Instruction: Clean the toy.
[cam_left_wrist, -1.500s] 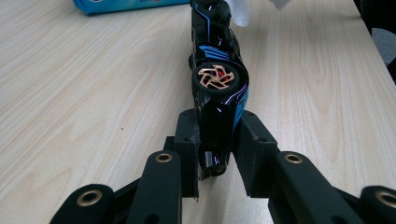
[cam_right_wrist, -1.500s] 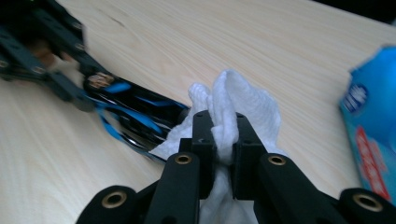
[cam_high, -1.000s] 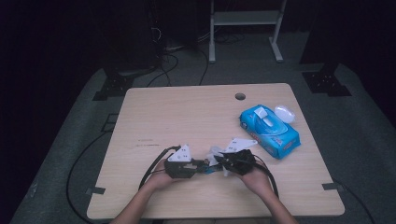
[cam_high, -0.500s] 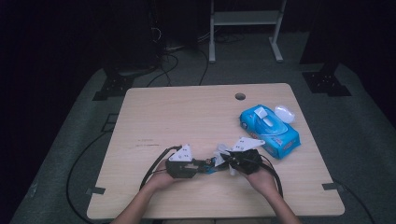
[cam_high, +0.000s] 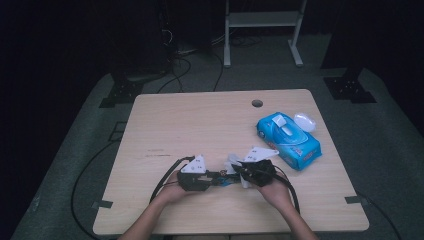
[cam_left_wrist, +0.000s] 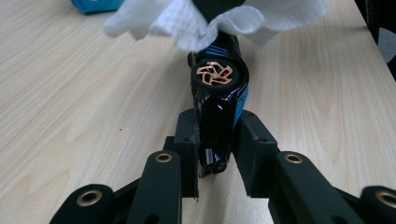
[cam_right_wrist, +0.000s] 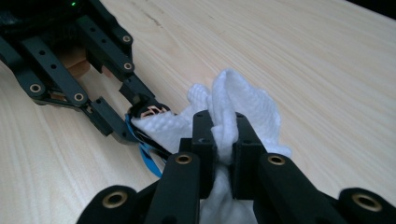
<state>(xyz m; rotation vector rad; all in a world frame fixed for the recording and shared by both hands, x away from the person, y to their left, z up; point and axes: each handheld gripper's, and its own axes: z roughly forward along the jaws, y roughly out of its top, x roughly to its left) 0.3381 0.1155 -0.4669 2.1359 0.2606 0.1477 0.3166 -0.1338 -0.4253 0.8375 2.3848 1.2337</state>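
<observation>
Toy car (cam_left_wrist: 216, 100), black with blue trim and copper-spoked wheel: small, rigid, glossy, likely slippery; clamped across its body by the left gripper (cam_left_wrist: 215, 154) above the table (cam_high: 200, 125) near the front edge. White wipe (cam_right_wrist: 233, 116): soft, limp, pinched in the right gripper (cam_right_wrist: 219, 140) against the car's far end, which it hides.

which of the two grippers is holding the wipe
The right gripper: its jaws pinch the crumpled white wipe. The left gripper instead clamps the black and blue toy car, on its side with a copper-spoked wheel facing up.
</observation>
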